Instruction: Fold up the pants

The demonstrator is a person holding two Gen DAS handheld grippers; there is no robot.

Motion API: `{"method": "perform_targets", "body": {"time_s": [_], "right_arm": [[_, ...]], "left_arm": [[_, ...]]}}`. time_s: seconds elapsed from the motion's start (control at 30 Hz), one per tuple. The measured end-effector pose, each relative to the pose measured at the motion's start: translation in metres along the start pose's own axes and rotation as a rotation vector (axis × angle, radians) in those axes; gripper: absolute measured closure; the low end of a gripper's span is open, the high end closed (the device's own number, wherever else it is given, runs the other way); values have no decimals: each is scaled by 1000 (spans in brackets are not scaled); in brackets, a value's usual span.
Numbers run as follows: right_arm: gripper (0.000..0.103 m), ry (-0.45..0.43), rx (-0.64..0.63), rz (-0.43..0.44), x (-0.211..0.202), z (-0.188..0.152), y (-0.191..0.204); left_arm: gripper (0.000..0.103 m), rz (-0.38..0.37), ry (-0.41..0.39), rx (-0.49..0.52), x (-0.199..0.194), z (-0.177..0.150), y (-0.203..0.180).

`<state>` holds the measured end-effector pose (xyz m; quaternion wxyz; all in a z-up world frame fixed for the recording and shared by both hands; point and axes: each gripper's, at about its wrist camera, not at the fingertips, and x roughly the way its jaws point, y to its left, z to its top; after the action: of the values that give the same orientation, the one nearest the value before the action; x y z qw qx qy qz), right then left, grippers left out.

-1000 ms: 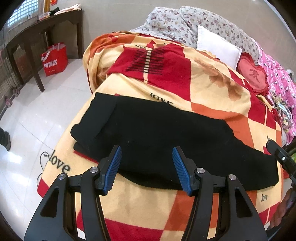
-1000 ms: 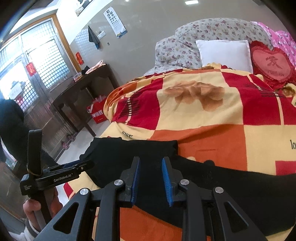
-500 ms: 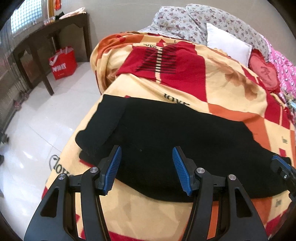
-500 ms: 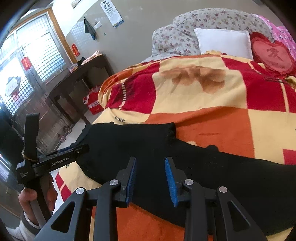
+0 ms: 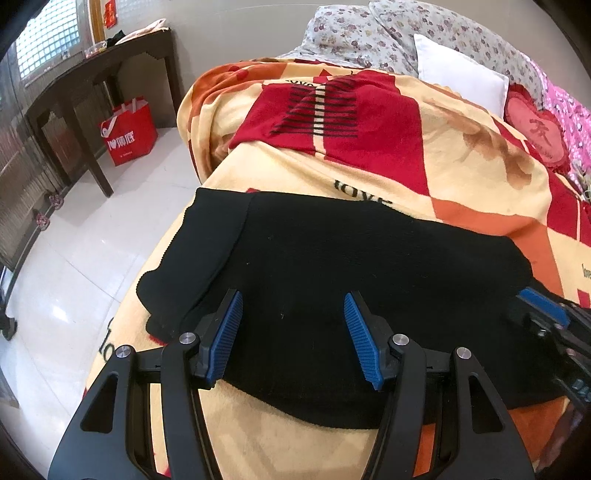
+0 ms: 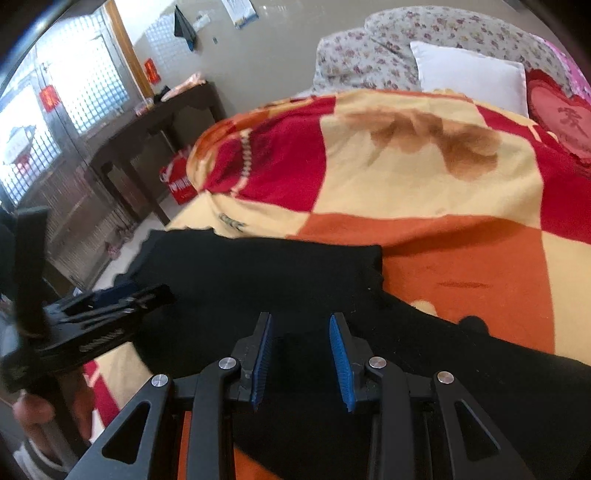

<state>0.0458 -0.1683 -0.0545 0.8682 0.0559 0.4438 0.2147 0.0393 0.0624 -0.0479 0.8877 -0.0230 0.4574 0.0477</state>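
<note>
Black pants (image 5: 369,266) lie flat across the near end of a bed covered by a red, orange and cream checked blanket (image 5: 461,155). One end is folded over at the left, near the bed's edge. My left gripper (image 5: 293,332) is open and empty, low over the pants' near edge. My right gripper (image 6: 301,354) is open and empty, just above the pants (image 6: 258,273) near their middle. The right gripper also shows at the right of the left wrist view (image 5: 546,325), and the left gripper at the left of the right wrist view (image 6: 92,317).
A white pillow (image 5: 458,77), floral bedding (image 5: 369,29) and a red heart cushion (image 5: 535,129) lie at the bed's head. A dark wooden table (image 5: 92,81) and a red shopping bag (image 5: 127,133) stand on the white tiled floor (image 5: 74,258) to the left.
Both grippers have moved closer to the pants and lower. My right gripper has opened wider. The left gripper stays open.
</note>
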Motion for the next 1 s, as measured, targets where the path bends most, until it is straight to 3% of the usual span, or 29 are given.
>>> {"method": "perform_targets", "body": {"time_s": [0.13,0.3,0.43,0.6,0.7,0.87,1.0], "right_arm": [[73,-14,17,16,-5,-2,-6],[73,-68,58,-25,-46,-15,-30],[73,-110,129,-96,-87,-39,-68],[73,-129,221,-241,-129,-80,-122],[73,-84,308,-350,-141,-106,-164],[73,-176,389,-374,-190,-137,-192],[73,-209,398,-376,-206,-145,-200]], "left_arm": [[46,3,2,7,-3,0,-3],[46,-32,-26,28,-22,0,-15],[46,-113,-26,74,-32,-1,-41],[46,-186,2,182,-30,-9,-95],[46,-205,34,235,-22,-15,-126],[46,-236,44,350,-24,-20,-180],[46,-314,66,430,-32,-21,-224]]}}
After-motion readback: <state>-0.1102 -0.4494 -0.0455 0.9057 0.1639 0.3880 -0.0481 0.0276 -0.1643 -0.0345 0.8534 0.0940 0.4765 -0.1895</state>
